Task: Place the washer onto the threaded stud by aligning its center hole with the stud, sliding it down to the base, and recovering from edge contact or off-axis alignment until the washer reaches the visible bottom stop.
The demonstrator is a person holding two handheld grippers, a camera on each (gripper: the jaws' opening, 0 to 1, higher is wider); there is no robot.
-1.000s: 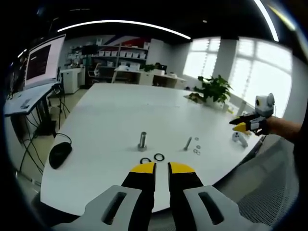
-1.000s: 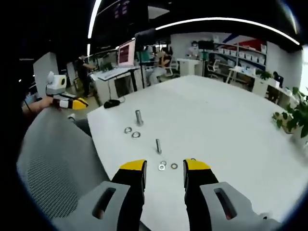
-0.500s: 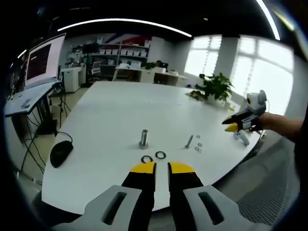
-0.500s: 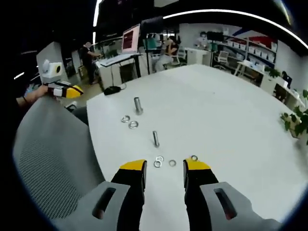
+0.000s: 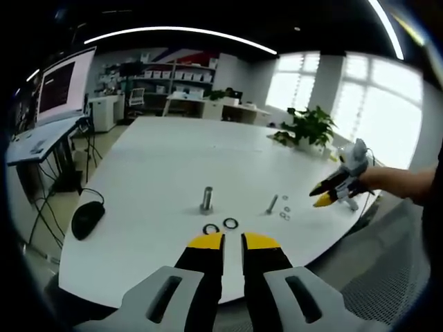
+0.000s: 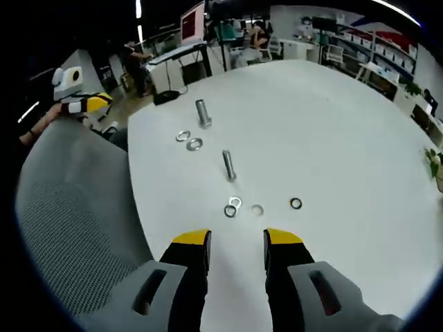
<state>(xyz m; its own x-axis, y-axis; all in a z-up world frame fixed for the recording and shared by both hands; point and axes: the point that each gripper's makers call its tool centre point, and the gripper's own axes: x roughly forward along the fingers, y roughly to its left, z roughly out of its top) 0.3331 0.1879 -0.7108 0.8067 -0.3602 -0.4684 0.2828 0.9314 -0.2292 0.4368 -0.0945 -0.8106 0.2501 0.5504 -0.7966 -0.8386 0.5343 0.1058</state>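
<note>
**Inspector A:** Office surroundings, large white table (image 6: 332, 138). We find two upright threaded steel studs: the thicker one (image 5: 206, 199) and the slimmer one (image 6: 228, 165). Flat metal washers (image 6: 232, 207) lie loose on the tabletop beside them; none is threaded on.

**Inspector B:** We judge the task not yet begun. Right gripper (image 6: 237, 238) hovers near the table edge, jaws apart and empty. Left gripper (image 5: 232, 241): jaws nearly together, empty. Open tabletop surrounds both studs.

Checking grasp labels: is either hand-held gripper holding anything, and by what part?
Nothing held. Left hand-held gripper and right hand-held gripper are empty; small metal washers lie on the white table.
</note>
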